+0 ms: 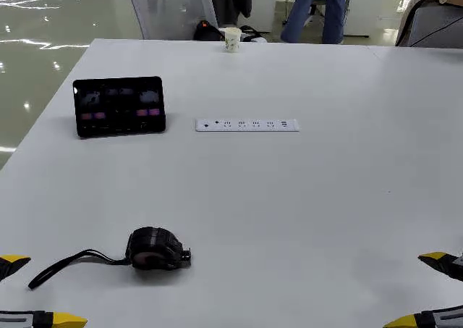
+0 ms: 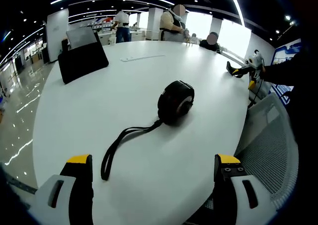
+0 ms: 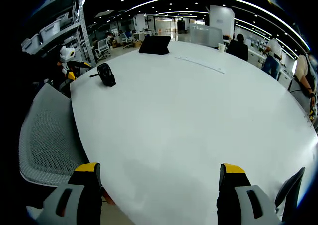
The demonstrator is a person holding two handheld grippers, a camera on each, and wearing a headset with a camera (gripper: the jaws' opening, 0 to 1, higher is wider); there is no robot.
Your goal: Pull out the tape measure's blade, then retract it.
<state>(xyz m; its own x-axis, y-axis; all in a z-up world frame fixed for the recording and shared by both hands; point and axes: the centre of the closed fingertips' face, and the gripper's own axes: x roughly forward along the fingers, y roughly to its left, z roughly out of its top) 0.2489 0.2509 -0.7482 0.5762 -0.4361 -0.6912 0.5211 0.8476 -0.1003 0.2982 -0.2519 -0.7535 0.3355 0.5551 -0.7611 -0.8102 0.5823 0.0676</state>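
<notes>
**At the table's near left: tape measure waiting**

Near the front-left edge of the table point(image 1: 304, 198) lies the tape measure point(image 1: 155, 249), blade in, strap point(image 1: 69, 263) trailing left. It looks hard-cased and fairly hefty, so the case is likely best clamped and the blade tip pulled. The left gripper point(image 2: 153, 161) and right gripper point(image 3: 160, 168) gape empty. The tablet point(image 1: 119, 106), power strip point(image 1: 247, 125) and cup point(image 1: 231, 39) sit well clear.

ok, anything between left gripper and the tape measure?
The tape measure's own black strap trails toward the left gripper; otherwise bare white table. Left gripper view shows it.
</notes>
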